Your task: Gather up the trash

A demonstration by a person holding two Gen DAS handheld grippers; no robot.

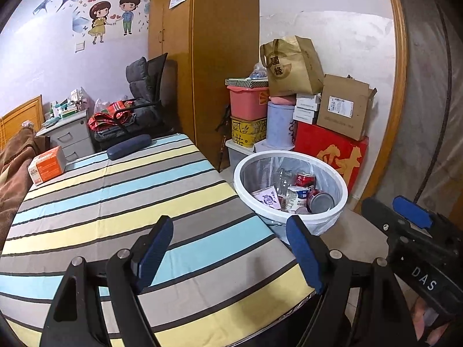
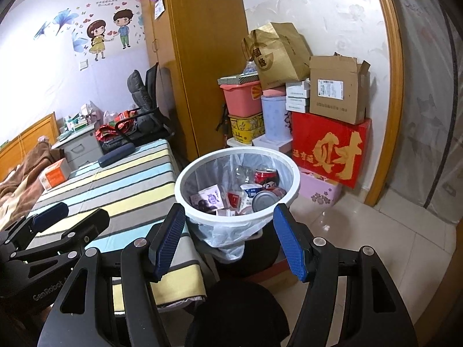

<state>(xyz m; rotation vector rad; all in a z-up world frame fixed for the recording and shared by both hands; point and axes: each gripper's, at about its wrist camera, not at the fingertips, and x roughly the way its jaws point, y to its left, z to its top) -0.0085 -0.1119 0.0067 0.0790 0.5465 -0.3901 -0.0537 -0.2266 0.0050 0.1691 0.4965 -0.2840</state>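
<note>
Left wrist view: left gripper (image 1: 228,248) wide, empty, over the striped table (image 1: 115,196). Right gripper (image 2: 228,243) also wide, empty, facing the trash bin (image 2: 185,179) beside the table; cans (image 2: 266,176) and cartons (image 2: 211,196) sit inside.

1. The table (image 1: 121,202) wears a striped cloth in blue, yellow, grey and white bands that run slantwise across it
2. A dark blue glasses case (image 1: 128,146) lies flat at the far edge, lengthwise along that edge
3. An orange and white carton (image 1: 47,165) sits at the far left corner, just beside a brown blanket (image 1: 13,167) heaped at the left side
4. The near and middle part of the cloth lies bare
5. On the tiled floor (image 2: 361,231), right of the table, stands a white bin (image 2: 237,190) with a plastic liner, and cans and wrappers inside
</note>
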